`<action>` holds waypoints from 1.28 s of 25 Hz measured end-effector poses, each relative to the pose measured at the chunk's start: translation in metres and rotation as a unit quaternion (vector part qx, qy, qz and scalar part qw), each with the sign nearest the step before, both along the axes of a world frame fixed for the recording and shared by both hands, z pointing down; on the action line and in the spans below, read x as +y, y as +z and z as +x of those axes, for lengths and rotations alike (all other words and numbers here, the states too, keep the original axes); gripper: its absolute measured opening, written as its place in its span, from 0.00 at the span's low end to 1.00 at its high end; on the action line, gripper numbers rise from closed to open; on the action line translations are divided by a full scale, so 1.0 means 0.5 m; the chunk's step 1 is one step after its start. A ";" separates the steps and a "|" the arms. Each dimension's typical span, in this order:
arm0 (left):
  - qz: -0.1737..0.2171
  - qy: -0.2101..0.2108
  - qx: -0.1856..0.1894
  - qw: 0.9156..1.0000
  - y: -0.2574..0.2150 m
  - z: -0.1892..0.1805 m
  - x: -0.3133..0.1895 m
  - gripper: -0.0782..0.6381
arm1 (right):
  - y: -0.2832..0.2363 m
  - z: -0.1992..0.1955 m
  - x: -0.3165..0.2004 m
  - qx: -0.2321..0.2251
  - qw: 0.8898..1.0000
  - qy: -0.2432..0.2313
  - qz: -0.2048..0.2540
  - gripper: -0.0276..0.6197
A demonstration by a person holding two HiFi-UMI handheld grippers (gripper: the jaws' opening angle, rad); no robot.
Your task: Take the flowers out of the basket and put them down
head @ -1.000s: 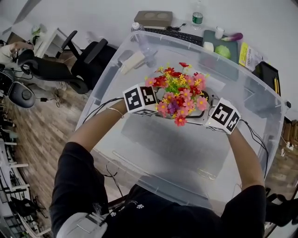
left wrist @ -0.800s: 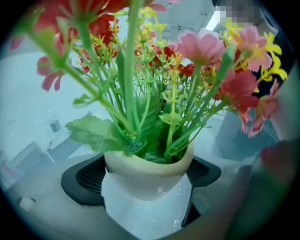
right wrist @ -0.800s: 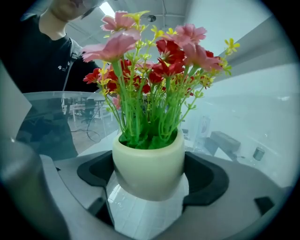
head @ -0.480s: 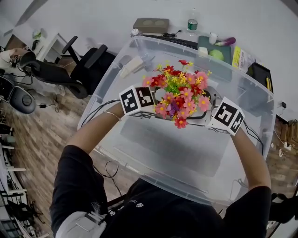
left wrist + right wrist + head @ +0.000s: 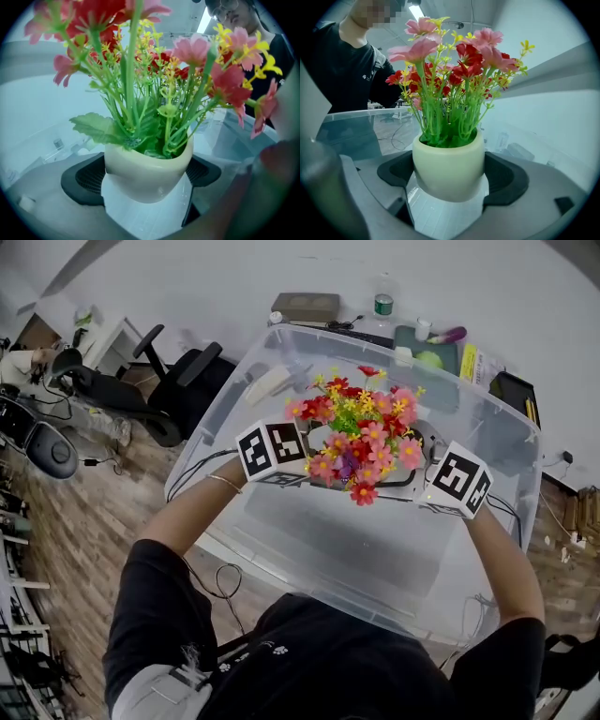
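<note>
Step in hand, by my reading: the lift-out. The carry over the wall and the set-down are not yet done.

- Left gripper (image 5: 143, 174): jaws drawn in on the cream pot (image 5: 140, 166), dark pads on either flank of its lower body. Pot base hangs free, nothing under it.
- Right gripper (image 5: 452, 174): same hold from the opposite side, both pads pressed against the pot wall. So the pot is pinched by two grippers at once.
- Flowers (image 5: 361, 437): a dense upright bunch, pink and red heads with small yellow sprigs on stiff green stems, rooted in the pot. They look artificial. The bunch is top-heavy and wider than the pot.
- Position: held between the two marker cubes, over the middle of the big clear bin (image 5: 217, 399), which serves as the basket. Whether the base already clears the rim I cannot tell.
- Beyond the bin: keyboard (image 5: 361, 334), bottle (image 5: 382, 304), flat box (image 5: 305, 306) on the desk; office chair (image 5: 178, 381) to the left.

Next move, as I judge it: raise both grippers together and level so the pot does not twist, pass over a bin wall, find bare surface, lower until the base seats, then release both.
</note>
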State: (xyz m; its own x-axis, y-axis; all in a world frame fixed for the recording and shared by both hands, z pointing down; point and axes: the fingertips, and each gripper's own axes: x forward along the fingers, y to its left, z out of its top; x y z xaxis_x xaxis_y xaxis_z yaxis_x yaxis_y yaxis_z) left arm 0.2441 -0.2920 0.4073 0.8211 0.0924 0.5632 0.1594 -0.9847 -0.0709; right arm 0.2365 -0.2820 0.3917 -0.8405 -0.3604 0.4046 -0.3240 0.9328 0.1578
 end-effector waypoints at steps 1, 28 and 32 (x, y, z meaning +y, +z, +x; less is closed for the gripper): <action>0.001 -0.002 0.004 1.000 -0.006 -0.001 0.004 0.83 | -0.006 -0.001 0.005 -0.001 1.000 -0.002 0.002 0.75; -0.015 -0.029 0.102 0.994 -0.125 0.023 0.143 0.83 | -0.107 0.022 0.146 -0.097 0.995 -0.025 -0.018 0.75; -0.015 -0.036 0.105 0.994 -0.113 0.020 0.144 0.83 | -0.095 0.021 0.145 -0.091 0.995 -0.027 -0.020 0.75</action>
